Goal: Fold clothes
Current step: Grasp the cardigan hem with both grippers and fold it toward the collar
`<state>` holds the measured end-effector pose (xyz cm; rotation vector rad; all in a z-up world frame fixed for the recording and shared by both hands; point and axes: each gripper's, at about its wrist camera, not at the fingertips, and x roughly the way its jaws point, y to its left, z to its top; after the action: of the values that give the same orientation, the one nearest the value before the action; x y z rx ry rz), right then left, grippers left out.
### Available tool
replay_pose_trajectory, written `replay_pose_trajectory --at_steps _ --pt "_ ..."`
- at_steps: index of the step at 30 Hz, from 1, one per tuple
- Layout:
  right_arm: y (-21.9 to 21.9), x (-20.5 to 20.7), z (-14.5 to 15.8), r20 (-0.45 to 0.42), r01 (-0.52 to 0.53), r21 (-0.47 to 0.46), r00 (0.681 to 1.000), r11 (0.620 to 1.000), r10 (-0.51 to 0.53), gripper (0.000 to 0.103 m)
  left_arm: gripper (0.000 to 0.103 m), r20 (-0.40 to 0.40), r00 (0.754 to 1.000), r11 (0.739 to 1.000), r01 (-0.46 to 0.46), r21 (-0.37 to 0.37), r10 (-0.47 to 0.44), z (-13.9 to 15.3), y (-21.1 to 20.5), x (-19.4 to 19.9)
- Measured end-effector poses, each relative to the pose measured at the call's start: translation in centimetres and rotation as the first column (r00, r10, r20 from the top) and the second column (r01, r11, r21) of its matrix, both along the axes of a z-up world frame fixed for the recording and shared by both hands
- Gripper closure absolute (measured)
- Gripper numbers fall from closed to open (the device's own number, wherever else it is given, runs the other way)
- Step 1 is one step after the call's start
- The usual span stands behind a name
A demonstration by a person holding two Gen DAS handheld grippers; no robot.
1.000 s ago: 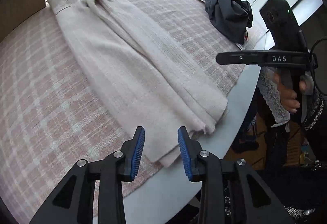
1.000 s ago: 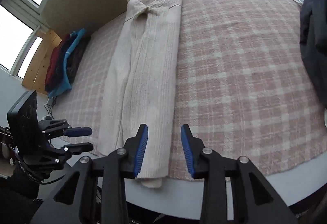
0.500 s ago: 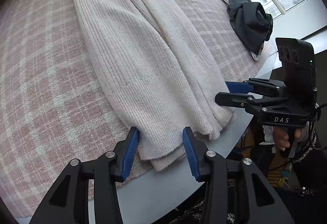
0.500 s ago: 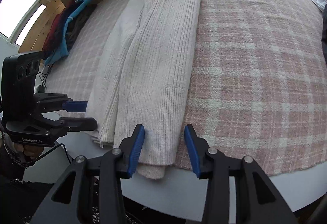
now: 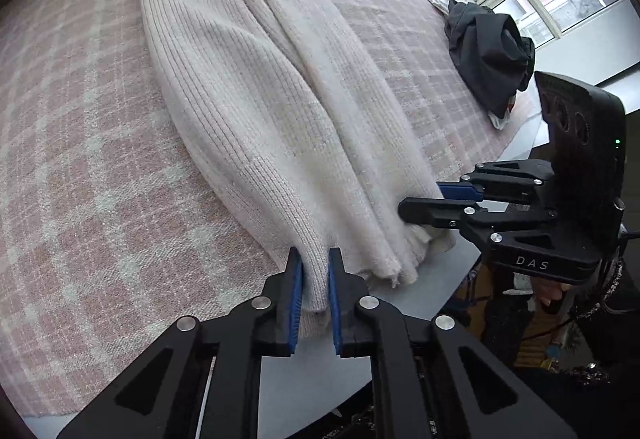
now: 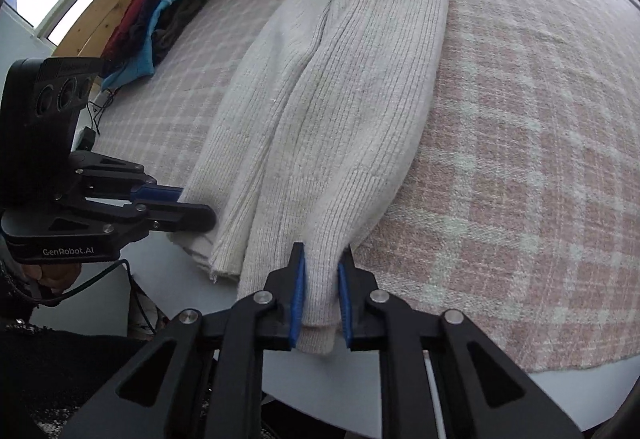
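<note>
On the pink plaid cloth [image 5: 80, 143], long cream ribbed-knit garment [image 5: 256, 87] folded lengthwise, apparently a cardigan, left gripper [image 5: 315, 293] and right gripper [image 6: 321, 297] each clamped on its near hem.

White letters "DAS" stood on the black body of the right gripper [image 5: 440, 201], below its fingers. "GenRobot.AI" was printed in white on the left gripper [image 6: 192, 207], likewise on the body under its fingers.

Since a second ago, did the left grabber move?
Yes. The left gripper went forward and down toward the near hem of the cream sweater, which lies on the pink plaid cloth. Its jaws, wide apart before, now pinch that hem.
</note>
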<state>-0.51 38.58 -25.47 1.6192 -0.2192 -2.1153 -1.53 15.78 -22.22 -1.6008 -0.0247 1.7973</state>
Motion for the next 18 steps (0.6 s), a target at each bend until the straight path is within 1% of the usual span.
replay_pose_trajectory --at_steps 1,4,7,8,10,12,13,14,15,16,17,18 --pt "0.4 -0.4 0.5 0.012 0.012 -0.054 1.0 0.998 -0.011 0.089 0.095 0.0 1.0 1.0 -0.004 0.028 0.004 0.9 -0.2 -0.3" --pt "1.2 -1.8 3.8 -0.019 0.023 -0.15 0.999 0.988 -0.026 0.089 0.097 -0.02 1.0 0.993 -0.008 0.121 0.011 4.6 -0.5 -1.9" --pt "2.5 -4.1 8.7 -0.084 0.03 -0.24 0.995 0.97 -0.052 0.089 0.097 -0.088 0.996 0.98 0.001 0.201 0.017 9.4 -0.7 -5.1" --pt "2.1 -5.5 10.5 -0.11 0.032 -0.258 0.992 0.966 -0.062 0.089 0.097 -0.114 0.993 0.975 0.004 0.223 0.022 11.0 -0.7 -6.5" --pt "1.7 -9.1 13.8 -0.157 0.038 -0.283 0.984 0.959 -0.085 0.089 0.097 -0.17 0.985 0.968 0.009 0.251 0.035 14.0 -0.7 -9.7" --pt "2.7 -11.5 16.7 -0.202 0.046 -0.303 0.973 0.952 -0.111 0.089 0.096 -0.228 0.972 0.963 0.014 0.27 0.05 16.7 -0.7 -12.9" --pt "2.8 -13.5 17.6 -0.225 0.049 -0.307 0.967 0.95 -0.122 0.089 0.096 -0.262 0.963 0.964 0.013 0.266 0.06 17.6 -0.6 -14.5" --pt "3.0 -15.3 18.1 -0.232 0.062 -0.314 0.962 0.947 -0.14 0.089 0.096 -0.277 0.957 0.964 -0.004 0.265 0.08 18.0 0.2 -16.1" --pt "3.2 -17.2 18.7 -0.24 0.076 -0.322 0.958 0.944 -0.158 0.089 0.096 -0.278 0.956 0.961 -0.011 0.275 0.09 18.2 0.5 -17.7" --pt "3.3 -18.9 18.9 -0.226 0.094 -0.339 0.958 0.936 -0.178 0.089 0.096 -0.277 0.955 0.96 -0.023 0.277 0.103 18.1 0.3 -19.4" --pt "3.4 -20.7 18.6 -0.21 0.114 -0.354 0.958 0.928 -0.197 0.089 0.096 -0.275 0.955 0.959 -0.035 0.28 0.115 18.0 0.2 -21.1" --pt "3.6 -22.4 18.3 -0.194 0.134 -0.368 0.957 0.92 -0.217 0.089 0.096 -0.255 0.958 0.958 -0.052 0.281 0.127 17.4 0.4 -22.9"
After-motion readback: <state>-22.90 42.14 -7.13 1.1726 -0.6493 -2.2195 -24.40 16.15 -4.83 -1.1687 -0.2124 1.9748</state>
